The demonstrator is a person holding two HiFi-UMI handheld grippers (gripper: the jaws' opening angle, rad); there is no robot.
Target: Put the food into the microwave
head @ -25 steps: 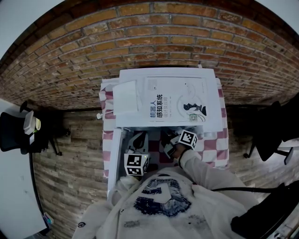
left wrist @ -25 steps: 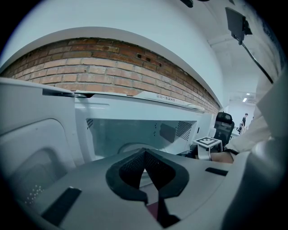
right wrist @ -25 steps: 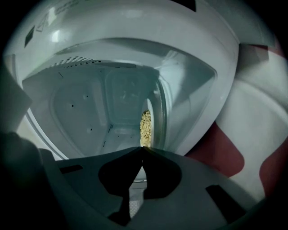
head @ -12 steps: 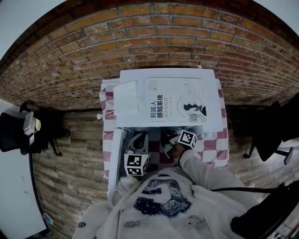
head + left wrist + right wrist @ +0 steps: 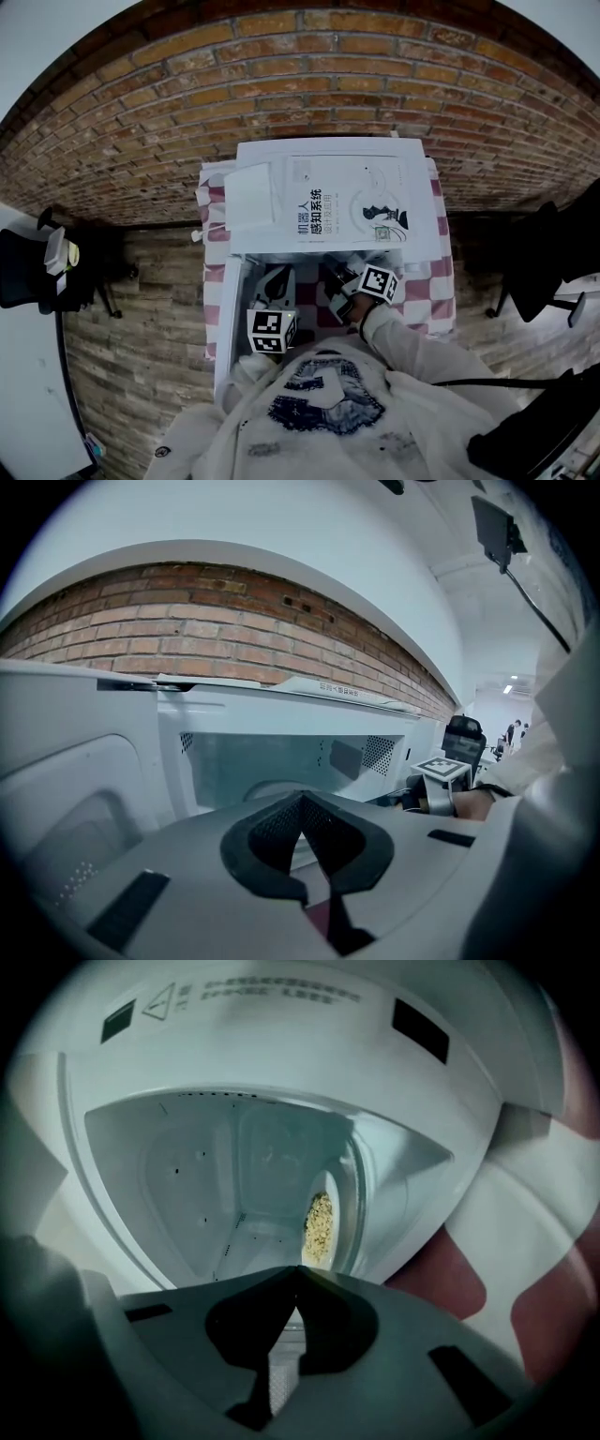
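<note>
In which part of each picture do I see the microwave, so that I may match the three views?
Head view: the white microwave is at centre, seen from above, a book on it.
Left gripper view: the microwave fills left and centre, cavity open.
Right gripper view: its open cavity fills the centre.
Shared landmark: the checked tablecloth, in head and right gripper views.

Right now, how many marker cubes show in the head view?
2. One marker cube sits on the left gripper, by the open microwave door; the other on the right gripper, before the microwave's opening. None seems hidden.
</note>
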